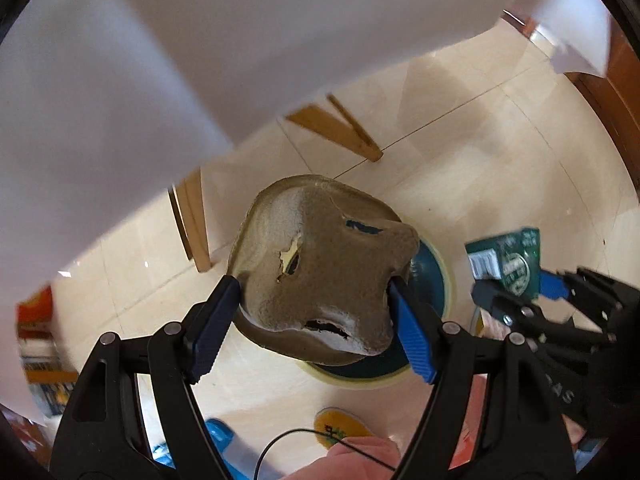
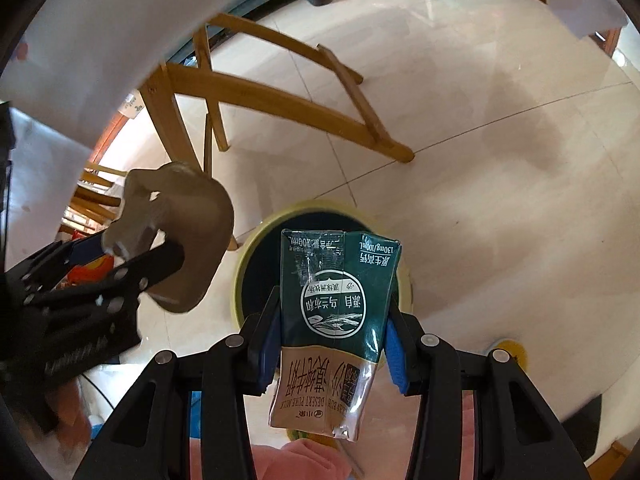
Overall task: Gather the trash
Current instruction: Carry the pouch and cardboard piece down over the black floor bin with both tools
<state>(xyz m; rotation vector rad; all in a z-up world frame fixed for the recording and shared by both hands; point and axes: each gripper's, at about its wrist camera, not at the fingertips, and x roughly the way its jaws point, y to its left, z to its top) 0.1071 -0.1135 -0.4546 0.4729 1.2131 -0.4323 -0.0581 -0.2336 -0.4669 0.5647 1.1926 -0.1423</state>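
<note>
Left hand-held gripper (image 1: pixel 314 300) clamps torn brown tray (image 1: pixel 320 268); right hand-held gripper (image 2: pixel 330 344) clamps milk carton (image 2: pixel 336 312), above bin (image 2: pixel 256 256).

Left gripper (image 1: pixel 316 300): matt black plastic arms, ribbed blue rubbery pads, dull metal rivets. It pinches a shoe insole (image 1: pixel 320 264): fuzzy tan cloth face, worn pale and torn through in spots, edge smooth and rubbery. Right gripper (image 2: pixel 332 344), same build, clamps a milk carton (image 2: pixel 336 312): glossy coated paper, creased, green and beige print. Below the carton, a bin (image 2: pixel 256 240) with a smooth pale-yellow plastic rim. Around the bin, floor tiles (image 2: pixel 480 184) glossy cream, reflective. Beyond it, chair legs (image 2: pixel 280 96) of smooth lacquered wood.
</note>
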